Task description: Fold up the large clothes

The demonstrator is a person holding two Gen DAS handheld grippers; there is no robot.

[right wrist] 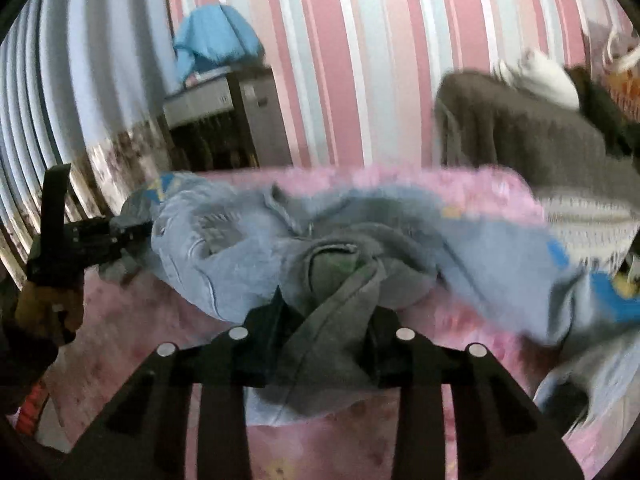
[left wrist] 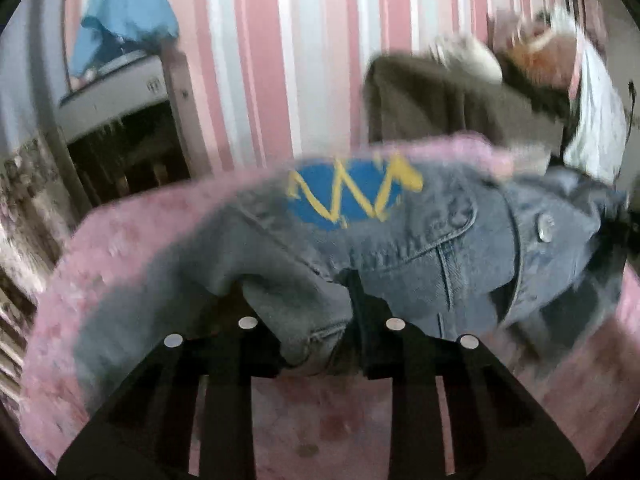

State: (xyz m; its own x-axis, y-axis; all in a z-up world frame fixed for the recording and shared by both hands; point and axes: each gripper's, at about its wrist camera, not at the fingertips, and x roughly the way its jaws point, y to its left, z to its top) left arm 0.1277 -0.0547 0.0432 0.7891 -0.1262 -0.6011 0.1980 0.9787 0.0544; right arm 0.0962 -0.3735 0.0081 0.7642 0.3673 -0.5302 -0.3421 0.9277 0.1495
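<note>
Denim jacket (left wrist: 420, 248), faded blue with yellow-on-blue patch, stretched sideways between left hand-held gripper (left wrist: 320, 320) and right hand-held gripper (right wrist: 320, 320), each clamped on bunched fabric.

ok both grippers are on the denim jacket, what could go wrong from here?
1. The left gripper fingers pinch only a bunched cuff or hem edge of the denim jacket; thick denim may slip out under tension.
2. The right gripper holds a twisted wad, so the fold could start crooked.
3. The jacket's far end trails toward the brown garment and the pink bedspread's edge; dragging may snag it.
</note>
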